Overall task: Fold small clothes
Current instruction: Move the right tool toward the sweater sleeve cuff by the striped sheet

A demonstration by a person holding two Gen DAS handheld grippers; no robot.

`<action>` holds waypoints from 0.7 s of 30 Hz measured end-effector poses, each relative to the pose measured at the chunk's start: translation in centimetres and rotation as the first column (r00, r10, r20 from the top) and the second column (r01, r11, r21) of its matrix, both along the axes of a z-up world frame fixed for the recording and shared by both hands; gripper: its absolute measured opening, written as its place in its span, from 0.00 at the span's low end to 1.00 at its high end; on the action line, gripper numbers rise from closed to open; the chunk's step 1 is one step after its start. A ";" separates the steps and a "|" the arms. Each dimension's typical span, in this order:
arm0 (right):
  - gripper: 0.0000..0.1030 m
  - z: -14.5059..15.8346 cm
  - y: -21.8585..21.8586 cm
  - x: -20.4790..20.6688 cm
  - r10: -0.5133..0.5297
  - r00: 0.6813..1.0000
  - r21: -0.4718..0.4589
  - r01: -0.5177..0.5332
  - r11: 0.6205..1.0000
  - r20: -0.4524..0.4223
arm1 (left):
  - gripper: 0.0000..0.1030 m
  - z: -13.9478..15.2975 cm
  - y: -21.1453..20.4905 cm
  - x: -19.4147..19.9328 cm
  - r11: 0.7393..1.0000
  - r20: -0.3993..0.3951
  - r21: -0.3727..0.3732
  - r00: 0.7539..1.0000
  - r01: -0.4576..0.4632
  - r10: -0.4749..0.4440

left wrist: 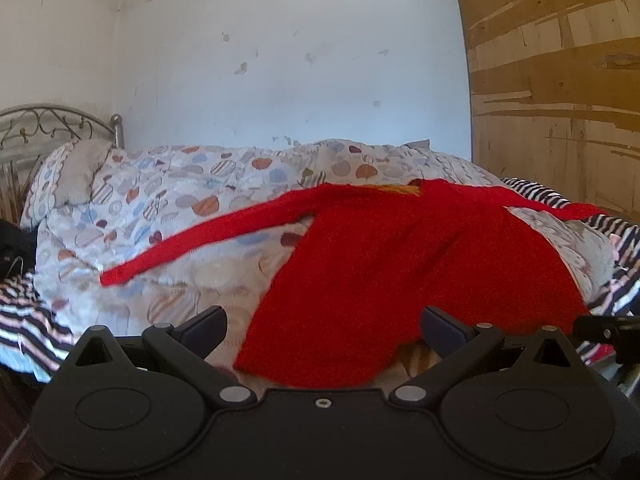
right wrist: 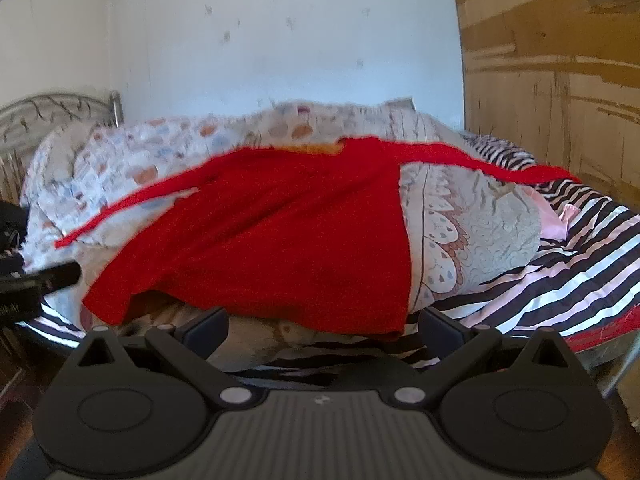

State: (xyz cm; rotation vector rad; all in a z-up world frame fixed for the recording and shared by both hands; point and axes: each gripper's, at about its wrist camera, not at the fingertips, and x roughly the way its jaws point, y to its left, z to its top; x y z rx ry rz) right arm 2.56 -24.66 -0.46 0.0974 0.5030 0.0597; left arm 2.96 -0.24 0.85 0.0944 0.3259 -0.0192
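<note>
the red top lies spread flat on the patterned quilt, sleeves stretched out to both sides, its hem at the near edge of the bed. the left gripper stands with fingers wide apart at the hem's left corner, holding nothing. the right gripper is likewise spread apart just before the hem. striped sheet lies bare to the right.

Each tool, left tool and right tool, is matte black with two round discs, silver pivot pins, a centre screw and dark finger pads.
</note>
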 end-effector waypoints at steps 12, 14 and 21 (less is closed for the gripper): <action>1.00 4.3 -4.6 4.4 -0.076 0.995 -0.017 0.077 0.997 0.072 | 1.00 4.1 -0.7 7.9 0.995 -0.062 0.072 0.995 -0.072 0.077; 1.00 4.4 -5.4 5.5 -0.086 0.994 -0.017 0.087 0.996 0.070 | 1.00 4.6 -0.6 9.4 0.997 -0.093 0.049 0.993 -0.065 0.069; 1.00 3.9 -7.7 9.2 -0.110 0.992 -0.002 0.110 0.994 0.063 | 1.00 5.3 -1.4 14.0 0.999 -0.169 -0.033 0.985 -0.038 0.032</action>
